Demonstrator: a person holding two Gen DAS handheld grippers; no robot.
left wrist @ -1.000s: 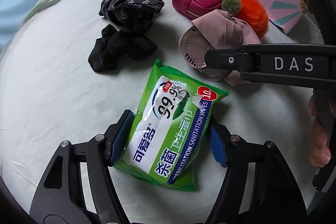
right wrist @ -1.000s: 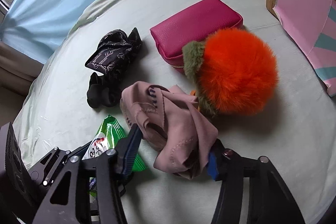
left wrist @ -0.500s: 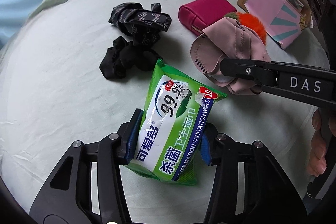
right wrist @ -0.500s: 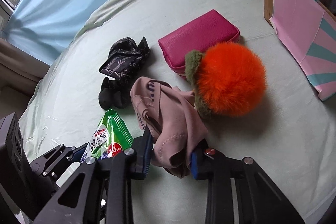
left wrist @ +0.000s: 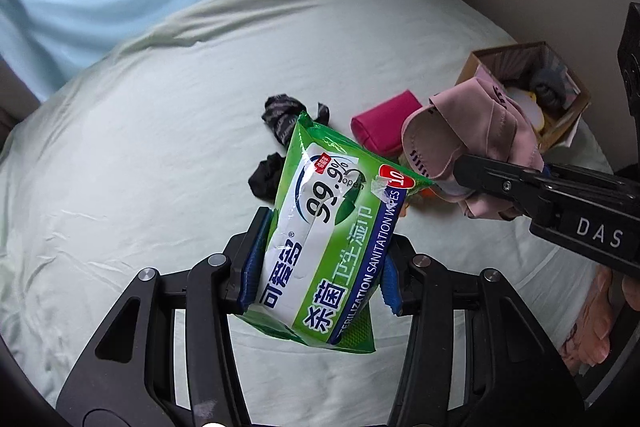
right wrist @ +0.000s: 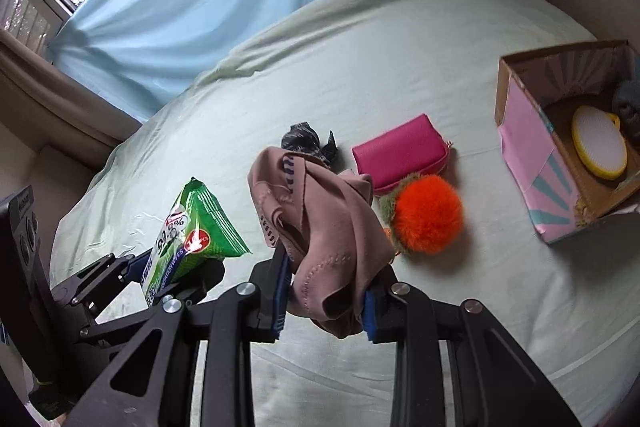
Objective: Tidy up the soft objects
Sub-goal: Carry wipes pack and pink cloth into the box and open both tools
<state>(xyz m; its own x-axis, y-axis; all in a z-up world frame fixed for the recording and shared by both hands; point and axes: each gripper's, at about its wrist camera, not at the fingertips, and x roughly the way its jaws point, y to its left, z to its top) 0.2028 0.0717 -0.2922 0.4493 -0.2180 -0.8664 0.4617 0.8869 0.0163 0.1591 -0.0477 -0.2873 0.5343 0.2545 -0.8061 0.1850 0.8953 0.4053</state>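
My left gripper [left wrist: 320, 267] is shut on a green pack of sanitation wipes [left wrist: 332, 231], held in the air above the bed. In the right wrist view the same wipes pack [right wrist: 188, 231] shows at lower left. My right gripper [right wrist: 324, 299] is shut on a crumpled pink cloth [right wrist: 324, 223], also lifted off the bed; that pink cloth [left wrist: 468, 135] hangs at right in the left wrist view. Below on the sheet lie an orange pompom [right wrist: 428, 215], a magenta pouch [right wrist: 400, 151] and a patterned dark cloth [right wrist: 304, 139]. A black cloth [left wrist: 264, 175] lies beside the wipes.
An open cardboard box [right wrist: 524, 155] with pink sides stands at the bed's right, holding a yellow round thing [right wrist: 600, 143] and a dark object. The pale green sheet [right wrist: 400, 47] stretches toward a blue curtain [right wrist: 180, 7] and window. A person's hand [left wrist: 596, 327] shows at lower right.
Both grippers closed on their loads and rose well above the bed, the wipes in the left, the pink cloth in the right. The box's inside came into view.
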